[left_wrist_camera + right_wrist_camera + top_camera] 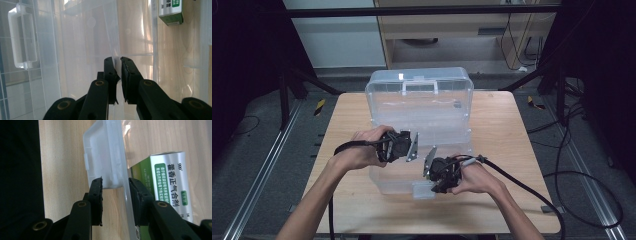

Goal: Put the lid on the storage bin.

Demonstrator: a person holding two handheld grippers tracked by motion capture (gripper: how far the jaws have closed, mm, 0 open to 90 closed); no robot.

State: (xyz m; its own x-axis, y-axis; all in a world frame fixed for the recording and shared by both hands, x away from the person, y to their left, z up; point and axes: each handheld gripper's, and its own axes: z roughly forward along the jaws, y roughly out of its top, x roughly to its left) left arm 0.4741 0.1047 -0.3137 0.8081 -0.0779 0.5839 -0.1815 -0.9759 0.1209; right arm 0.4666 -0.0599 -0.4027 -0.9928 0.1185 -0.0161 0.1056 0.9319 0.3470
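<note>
A clear plastic storage box (462,145) stands on the wooden table (512,150), its lid (419,87) swung up behind it. My left gripper (409,150) reaches in from the left. In the left gripper view it (118,61) is shut on a thin clear wall (113,30) of the box. My right gripper (434,186) is at the box's front edge. In the right gripper view it (115,183) is closed across the white front latch (105,155) and the wall behind it. A green and silver medicine carton (170,187) (172,12) lies inside the box.
The lid's white handle (21,37) (419,86) is at the far side. Bare wood surrounds the box on the left, right and front. Black cables (532,190) trail from both grippers off the near edge. Dark frame posts and floor rails flank the table.
</note>
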